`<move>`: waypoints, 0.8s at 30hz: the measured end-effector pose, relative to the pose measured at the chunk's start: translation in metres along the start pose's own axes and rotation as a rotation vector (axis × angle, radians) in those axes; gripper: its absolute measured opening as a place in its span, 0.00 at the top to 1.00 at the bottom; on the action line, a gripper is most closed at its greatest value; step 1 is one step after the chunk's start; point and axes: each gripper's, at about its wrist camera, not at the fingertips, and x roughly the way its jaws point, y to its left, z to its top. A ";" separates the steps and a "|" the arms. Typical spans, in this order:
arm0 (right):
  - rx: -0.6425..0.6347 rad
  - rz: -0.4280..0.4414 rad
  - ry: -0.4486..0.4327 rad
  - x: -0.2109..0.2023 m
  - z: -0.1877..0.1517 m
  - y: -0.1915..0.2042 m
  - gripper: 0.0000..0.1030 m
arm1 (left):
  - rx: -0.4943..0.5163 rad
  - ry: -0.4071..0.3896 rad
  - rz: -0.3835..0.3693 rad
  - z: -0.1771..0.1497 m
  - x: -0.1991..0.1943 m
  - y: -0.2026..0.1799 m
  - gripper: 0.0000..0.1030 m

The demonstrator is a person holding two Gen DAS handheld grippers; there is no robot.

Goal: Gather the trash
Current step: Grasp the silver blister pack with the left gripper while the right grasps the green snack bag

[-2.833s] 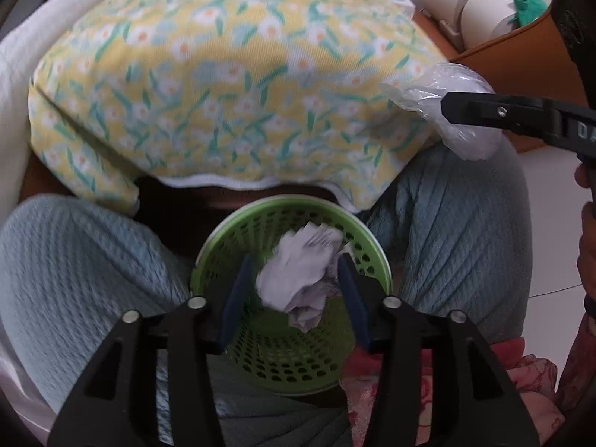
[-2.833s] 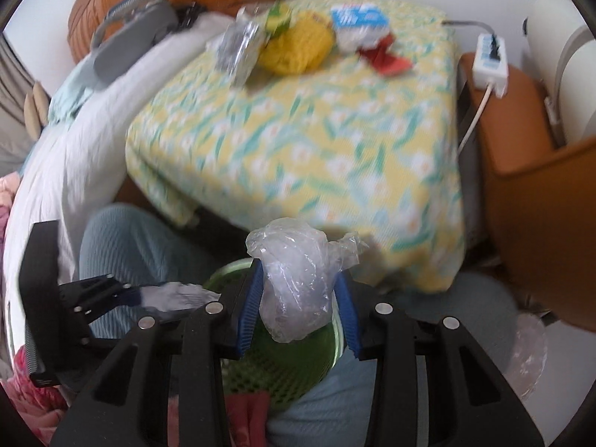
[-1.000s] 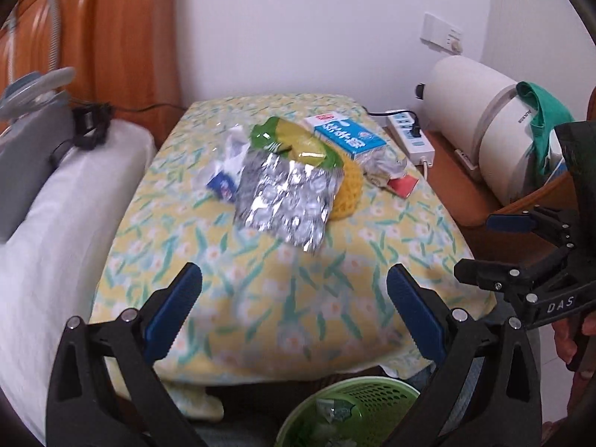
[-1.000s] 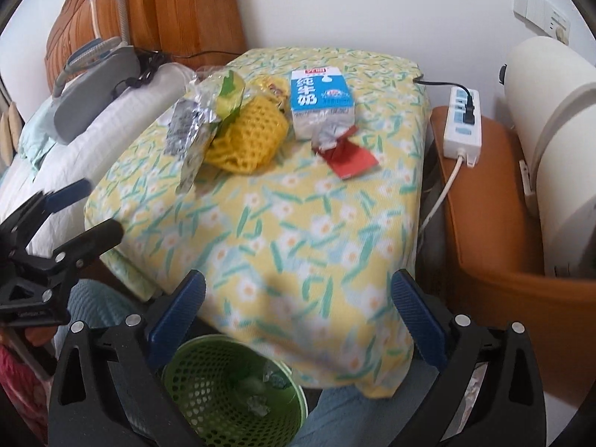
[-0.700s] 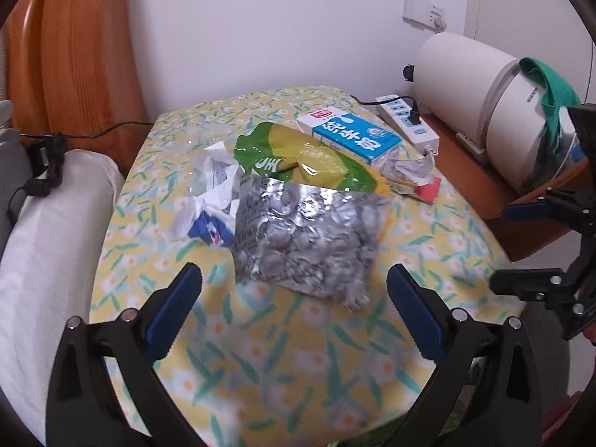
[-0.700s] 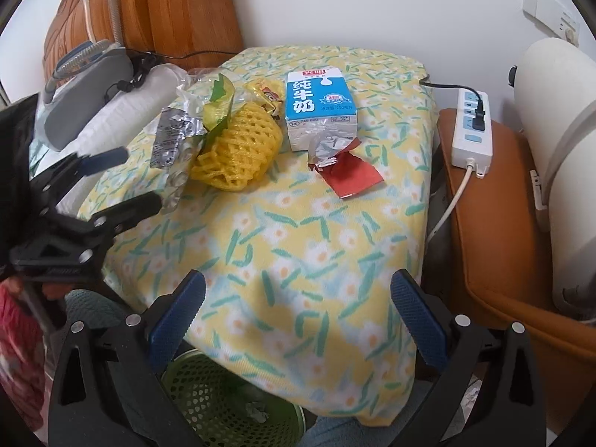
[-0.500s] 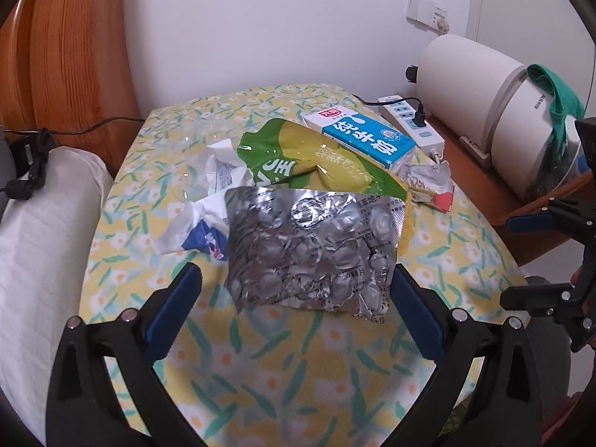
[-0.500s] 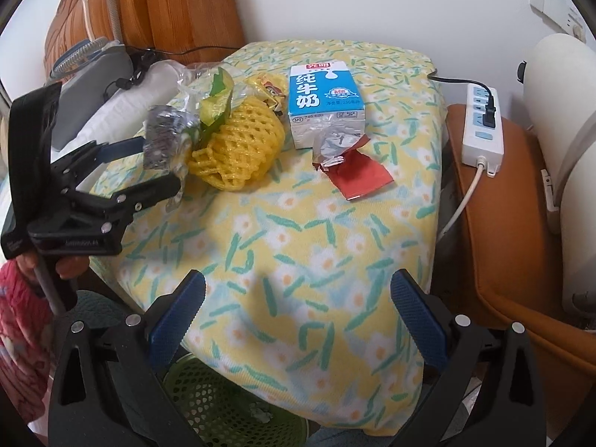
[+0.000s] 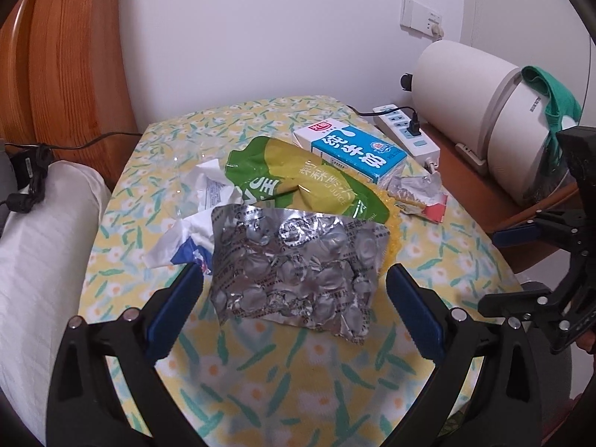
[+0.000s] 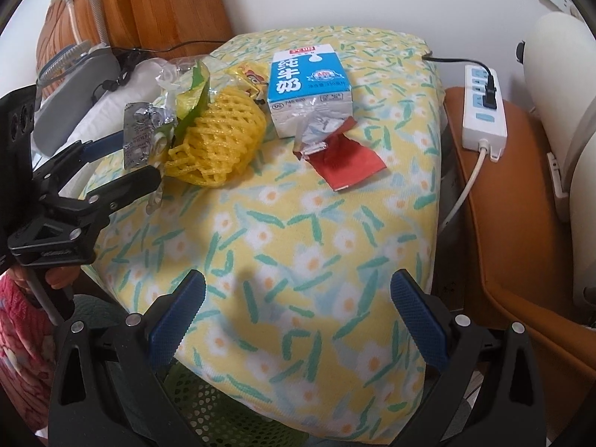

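A crumpled silver blister pack (image 9: 294,275) lies at the near left of the flower-print tablecloth (image 9: 260,372). My left gripper (image 9: 294,309) is open, one finger on each side of the pack's near end. Behind the pack are a green juice pouch (image 9: 298,186), a white wrapper (image 9: 193,231), a yellow foam net (image 10: 216,141), a blue milk carton (image 10: 309,89) and a red-and-silver wrapper (image 10: 346,160). My right gripper (image 10: 298,320) is open and empty above the cloth's near edge. Below it shows the green mesh basket (image 10: 208,409). The left gripper (image 10: 138,164) and blister pack (image 10: 141,134) appear at the left of the right wrist view.
A white power strip (image 10: 484,111) with a plugged-in cable lies on an orange-brown surface (image 10: 495,223) right of the table. Beyond it stands a white cylindrical appliance (image 9: 465,104). A white pillow (image 9: 41,260) and a wooden headboard (image 9: 67,56) are on the left.
Both grippers let their trash go into the basket, opened and rose to the tabletop. The left one has closed in on the blister pack; the right has moved nearer the table.
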 end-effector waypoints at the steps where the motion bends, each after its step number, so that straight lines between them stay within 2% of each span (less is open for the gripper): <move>1: -0.002 -0.001 -0.001 -0.001 -0.001 0.000 0.04 | 0.003 0.000 0.002 0.000 0.001 0.001 0.09; 4: -0.002 -0.004 -0.005 -0.002 -0.001 -0.001 0.04 | 0.013 0.008 -0.004 -0.002 0.003 0.003 0.22; 10: -0.010 0.006 -0.021 -0.005 0.002 0.003 0.04 | 0.004 -0.014 -0.011 -0.006 -0.007 0.006 0.29; 14: -0.030 0.020 -0.071 -0.017 0.010 0.011 0.04 | -0.010 -0.031 -0.006 -0.009 -0.015 0.004 0.31; 18: -0.046 0.052 -0.119 -0.029 0.027 0.019 0.04 | -0.075 -0.057 -0.006 -0.015 -0.032 0.005 0.31; 21: -0.076 0.085 -0.155 -0.032 0.055 0.032 0.05 | -0.117 -0.069 0.036 -0.021 -0.045 0.005 0.31; 23: -0.092 0.098 -0.149 -0.028 0.073 0.038 0.16 | -0.145 -0.064 0.065 -0.026 -0.053 0.003 0.31; 24: -0.101 0.108 -0.142 -0.023 0.085 0.042 0.17 | -0.160 -0.062 0.075 -0.029 -0.057 0.003 0.31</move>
